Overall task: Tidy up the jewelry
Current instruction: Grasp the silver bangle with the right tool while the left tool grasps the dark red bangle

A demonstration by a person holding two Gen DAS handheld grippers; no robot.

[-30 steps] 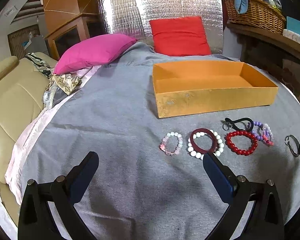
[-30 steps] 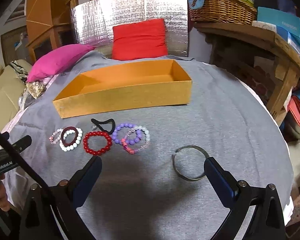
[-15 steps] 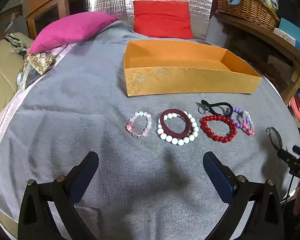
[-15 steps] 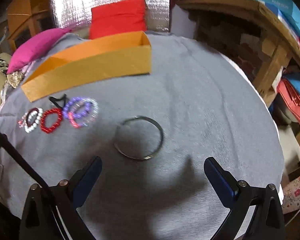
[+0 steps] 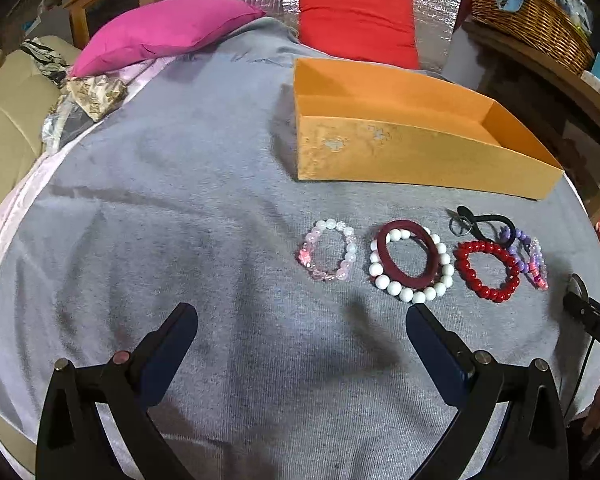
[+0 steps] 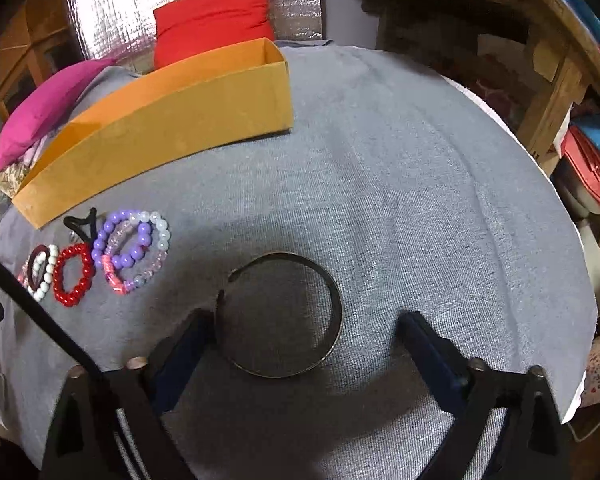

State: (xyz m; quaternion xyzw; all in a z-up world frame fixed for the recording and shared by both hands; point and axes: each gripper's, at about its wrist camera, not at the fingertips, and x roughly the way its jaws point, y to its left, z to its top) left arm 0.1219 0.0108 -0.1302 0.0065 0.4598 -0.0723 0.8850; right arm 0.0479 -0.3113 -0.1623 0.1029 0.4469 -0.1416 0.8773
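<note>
Grey-clothed table, orange box at far edge — empty as far as visible. Right gripper fingers closing around the bangle, not yet pinching. Left gripper spread wide, empty, short of the bead bracelets — likely next.

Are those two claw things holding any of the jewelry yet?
No. The right gripper is closing around the metal bangle, which still lies on the cloth. The left gripper is open and empty.
</note>
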